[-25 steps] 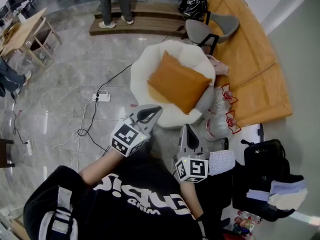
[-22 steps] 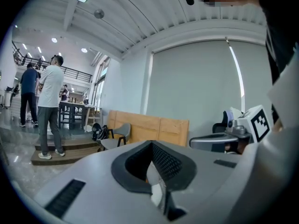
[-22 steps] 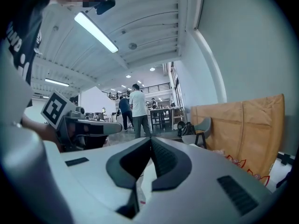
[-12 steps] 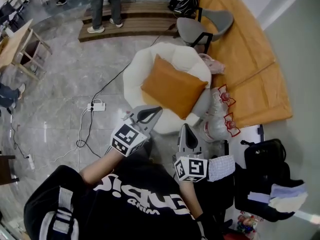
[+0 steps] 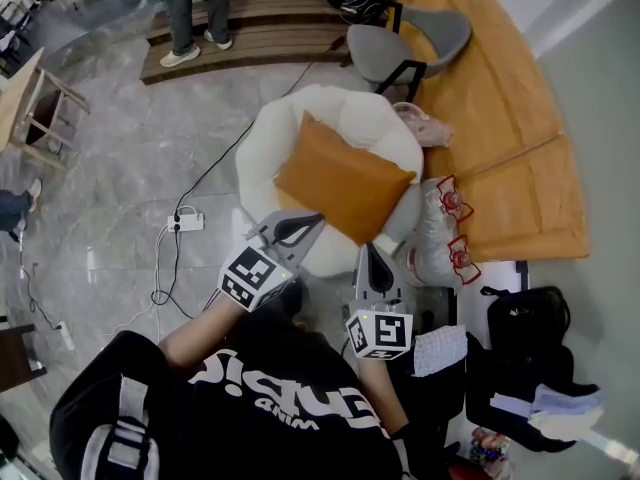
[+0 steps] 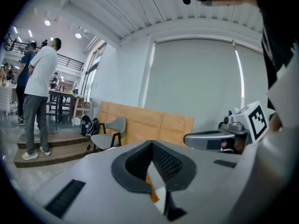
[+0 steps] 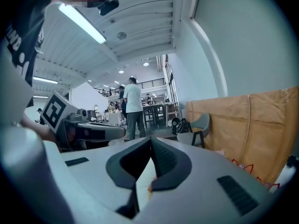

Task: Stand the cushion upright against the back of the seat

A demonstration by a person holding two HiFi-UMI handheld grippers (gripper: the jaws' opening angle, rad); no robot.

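Orange square fabric cushion (image 5: pixel 343 186) lies slantwise on the seat of a white round padded armchair (image 5: pixel 290 133), one corner pointing toward two o'clock and its lower edge near the chair's front rim. Whether its far edge leans on the backrest I cannot tell from where I stand.

The person faces the armchair with both tools held out toward twelve o'clock. The left gripper (image 5: pixel 300 228) hovers over the front rim of the chair, just short of the cushion's near corner and not touching it. Its jaws are pressed together with nothing between them; in the left gripper view (image 6: pixel 152 148) only a sliver of orange shows beyond them. The right gripper (image 5: pixel 369 258) sits at its four o'clock, beside the chair's front right edge. It is likewise clenched on nothing (image 7: pixel 150 143).

At three o'clock of the armchair stand clear plastic bags with red ties (image 5: pixel 441 230). Behind them, light wooden panels (image 5: pixel 500 118) rest on the floor. At one o'clock, well apart, is a grey shell chair with black legs (image 5: pixel 400 48). A white power strip (image 5: pixel 186 222) lies on the grey marble floor (image 5: pixel 120 148) at nine o'clock of the chair. Farther off, at eleven o'clock, a person (image 5: pixel 185 8) stands on a low wooden platform (image 5: pixel 250 53).
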